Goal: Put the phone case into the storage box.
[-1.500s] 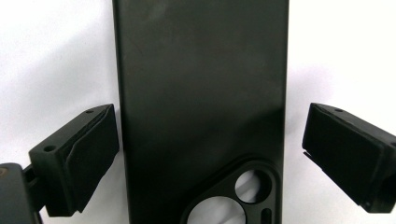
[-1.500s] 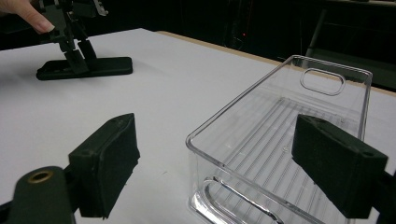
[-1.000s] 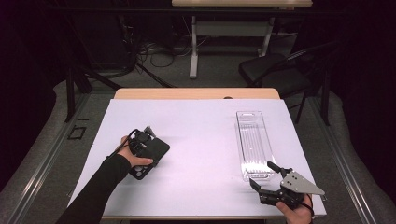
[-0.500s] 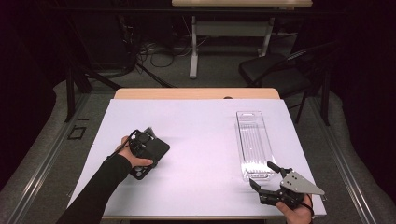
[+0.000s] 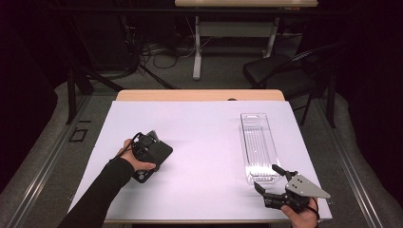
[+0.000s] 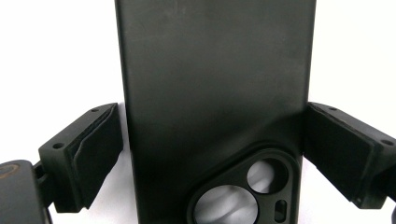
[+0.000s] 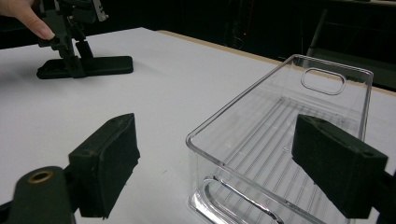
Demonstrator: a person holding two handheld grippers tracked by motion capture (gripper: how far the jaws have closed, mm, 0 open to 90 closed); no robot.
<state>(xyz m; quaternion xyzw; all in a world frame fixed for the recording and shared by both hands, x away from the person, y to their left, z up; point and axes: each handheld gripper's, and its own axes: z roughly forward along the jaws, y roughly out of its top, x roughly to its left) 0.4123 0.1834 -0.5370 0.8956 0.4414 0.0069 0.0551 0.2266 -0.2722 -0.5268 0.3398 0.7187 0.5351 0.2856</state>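
Observation:
A black phone case (image 6: 210, 84) lies flat on the white table, back up, with its camera cutout toward me. My left gripper (image 6: 212, 116) stands open astride it, one pad at each long edge. From the high view the left gripper (image 5: 146, 142) sits over the near end of the phone case (image 5: 162, 151), left of centre. A clear plastic tray (image 5: 259, 142) lies lengthwise at the right. My right gripper (image 5: 266, 176) is open at the tray's near end. In the right gripper view, the right gripper (image 7: 217, 135) has one jaw above the clear tray (image 7: 238, 98) and the other over bare table.
The white table top (image 5: 214, 142) has open room between case and tray. Behind the table stand a black chair (image 5: 280, 73) and a desk frame (image 5: 197, 47) with cables on the floor. The right gripper view shows the left gripper (image 7: 70, 37) on the case (image 7: 102, 65), far left.

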